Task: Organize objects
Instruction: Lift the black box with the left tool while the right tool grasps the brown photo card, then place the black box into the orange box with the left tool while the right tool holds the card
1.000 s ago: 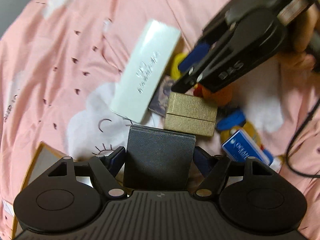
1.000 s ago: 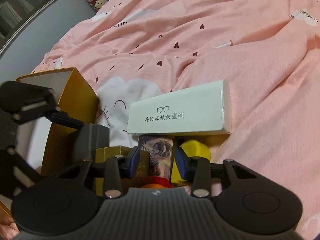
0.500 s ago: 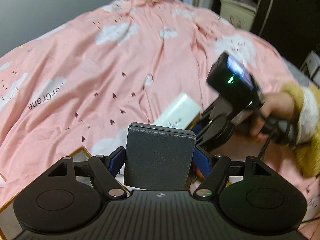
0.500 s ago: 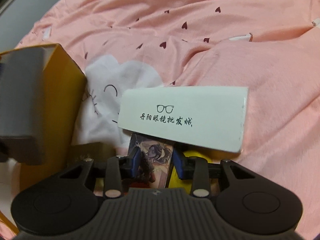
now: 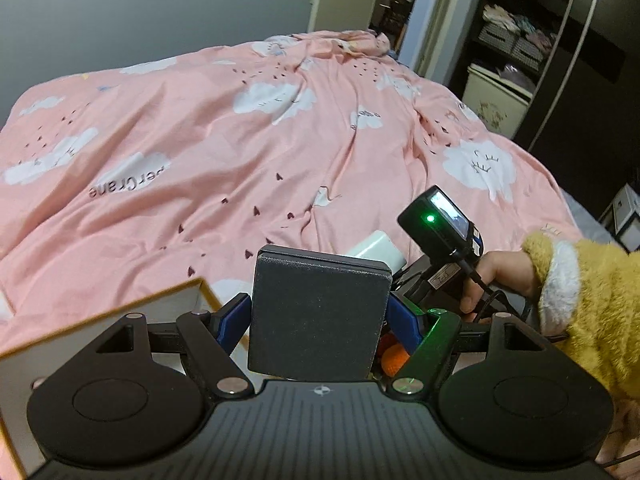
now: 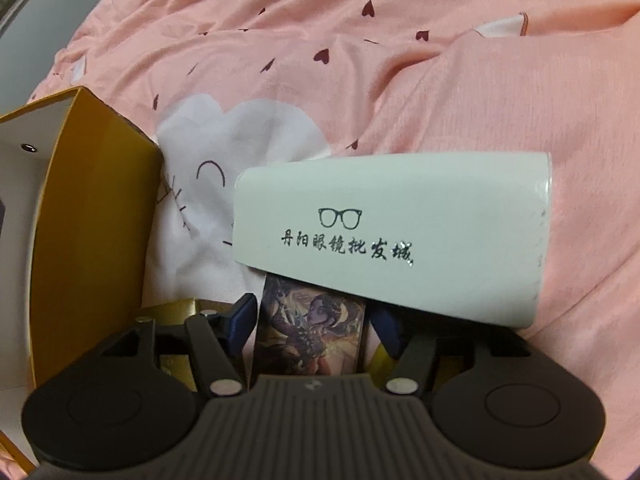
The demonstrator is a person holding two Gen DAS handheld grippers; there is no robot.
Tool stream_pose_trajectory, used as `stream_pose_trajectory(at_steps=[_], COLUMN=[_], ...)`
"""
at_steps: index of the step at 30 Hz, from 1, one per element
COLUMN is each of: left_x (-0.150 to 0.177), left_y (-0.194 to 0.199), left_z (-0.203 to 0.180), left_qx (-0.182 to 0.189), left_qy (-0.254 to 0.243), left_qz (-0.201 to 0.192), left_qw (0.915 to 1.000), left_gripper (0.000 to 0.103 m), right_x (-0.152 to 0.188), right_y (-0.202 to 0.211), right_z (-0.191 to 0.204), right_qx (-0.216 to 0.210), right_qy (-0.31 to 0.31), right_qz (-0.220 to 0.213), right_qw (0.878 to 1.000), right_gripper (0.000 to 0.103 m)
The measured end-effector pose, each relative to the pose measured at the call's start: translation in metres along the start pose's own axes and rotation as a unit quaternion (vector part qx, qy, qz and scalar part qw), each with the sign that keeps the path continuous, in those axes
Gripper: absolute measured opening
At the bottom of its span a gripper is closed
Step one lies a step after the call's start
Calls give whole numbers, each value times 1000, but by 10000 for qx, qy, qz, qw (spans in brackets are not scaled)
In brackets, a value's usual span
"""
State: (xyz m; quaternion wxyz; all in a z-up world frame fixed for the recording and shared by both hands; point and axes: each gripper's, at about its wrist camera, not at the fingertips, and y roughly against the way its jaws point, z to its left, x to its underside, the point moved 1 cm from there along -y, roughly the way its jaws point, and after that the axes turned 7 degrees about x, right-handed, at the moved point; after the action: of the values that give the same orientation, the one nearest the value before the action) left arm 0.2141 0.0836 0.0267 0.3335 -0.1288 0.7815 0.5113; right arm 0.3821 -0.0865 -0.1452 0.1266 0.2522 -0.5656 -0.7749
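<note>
A left gripper (image 5: 318, 316) holds a flat black box (image 5: 318, 312) between its blue pads, which press on the box's two sides with the jaws set wide. The box stands upright in the grip, lifted above a pink bed cover (image 5: 224, 148) printed with white clouds and small dark hearts. Just below and to the left of this gripper is the corner of an open gold box (image 5: 120, 308) with a pale inside. To its right, a hand (image 5: 496, 276) in a fuzzy yellow sleeve (image 5: 580, 300) holds the other tool, whose camera shows a green light. The end of a white case (image 5: 378, 246) peeks out just beyond the black box, and something orange (image 5: 394, 360) shows low down beside the right pad.

The right gripper (image 6: 310, 320) points steeply down at the bed. Its jaws are opening, with a picture card (image 6: 312, 332) standing between the blue pads; the pads seem just clear of the card's edges. Directly ahead of this gripper, the white case (image 6: 400, 236) lies across the cover, overlapping the card's far end; it bears a drawing of glasses and a line of Chinese print. To the gripper's left stands the open gold box (image 6: 96, 240). A smaller gold box (image 6: 176, 308) lies close by its left finger, partly hidden. A bit of yellow (image 6: 378, 356) shows behind its right finger.
</note>
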Motion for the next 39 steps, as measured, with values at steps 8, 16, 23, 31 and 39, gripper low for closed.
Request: stream_pose_trajectory(at_steps=[8,16,23,31,39], left_x=[26,73,105,108,119], left_y=[41,56,62,58,41], left_z=[15,36,43,25,1], left_qx=[-310,-727,-1146,-1260,-1136], left_qy=[797,1731,2113,1489,443], left_qz=[-11,200,388,816,1546], left_qw=[9963,9820,9699,9774,9804], left_gripper=[85,85,85,85,85], right_x=[13,24,21,9,10], right_y=[25,40,19,3,-4], right_z=[0,-6,-6,-3,0], right_qx=[150,-229,153,-70,-230], right_qy=[-264,-421,-298,-136,38], right_qz=[-387,-425,-221,-134,-328], right_qw=[9988,9979,9992,9998,9992], right_gripper=[26,25,28,57,61])
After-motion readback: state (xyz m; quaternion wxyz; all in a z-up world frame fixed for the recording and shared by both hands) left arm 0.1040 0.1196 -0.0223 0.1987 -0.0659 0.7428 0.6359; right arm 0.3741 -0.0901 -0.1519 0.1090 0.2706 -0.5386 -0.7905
